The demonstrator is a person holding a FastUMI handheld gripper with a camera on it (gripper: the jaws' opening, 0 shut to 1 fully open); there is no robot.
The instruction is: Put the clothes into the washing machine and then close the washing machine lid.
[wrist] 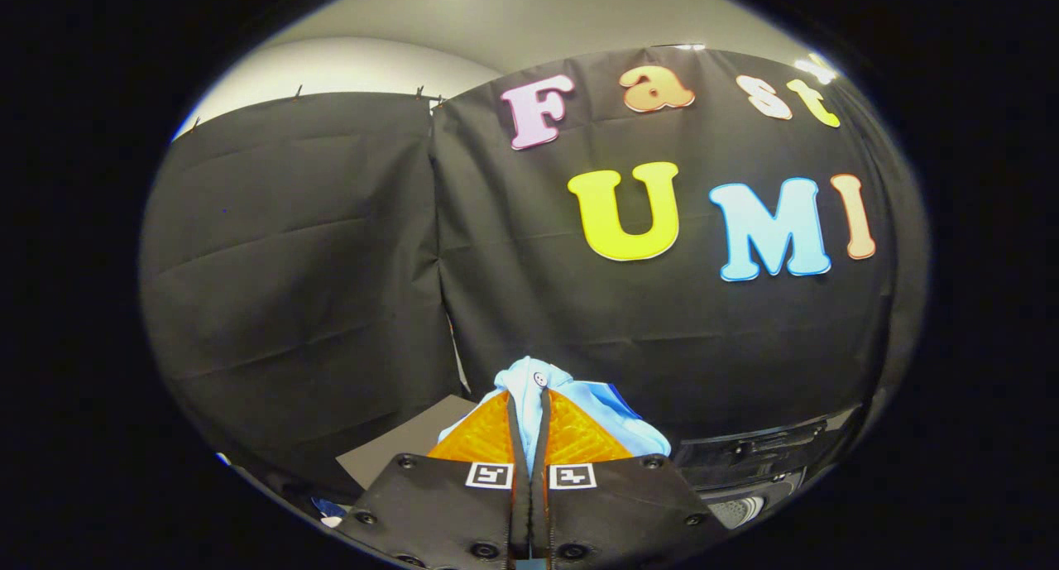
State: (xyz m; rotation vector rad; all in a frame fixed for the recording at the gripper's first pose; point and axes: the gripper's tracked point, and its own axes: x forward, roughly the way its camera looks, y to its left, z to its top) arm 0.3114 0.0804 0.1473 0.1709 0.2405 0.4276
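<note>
My gripper (529, 425) is lifted high, facing the booth's cloth wall. Its two fingers are pressed together on a light blue garment (538, 384) with a small white button; the cloth bunches above the fingertips and drapes down to the right of them. Below and to the right of the fingers I see the dark upper edge of the washing machine (761, 458), with a pale round part beneath it. Whether its lid is up or down cannot be made out from here.
A grey flat surface (414, 446) lies below and left of the fingers. Black cloth walls stand close ahead and on the left. A scrap of blue and white fabric (329, 512) shows low on the left.
</note>
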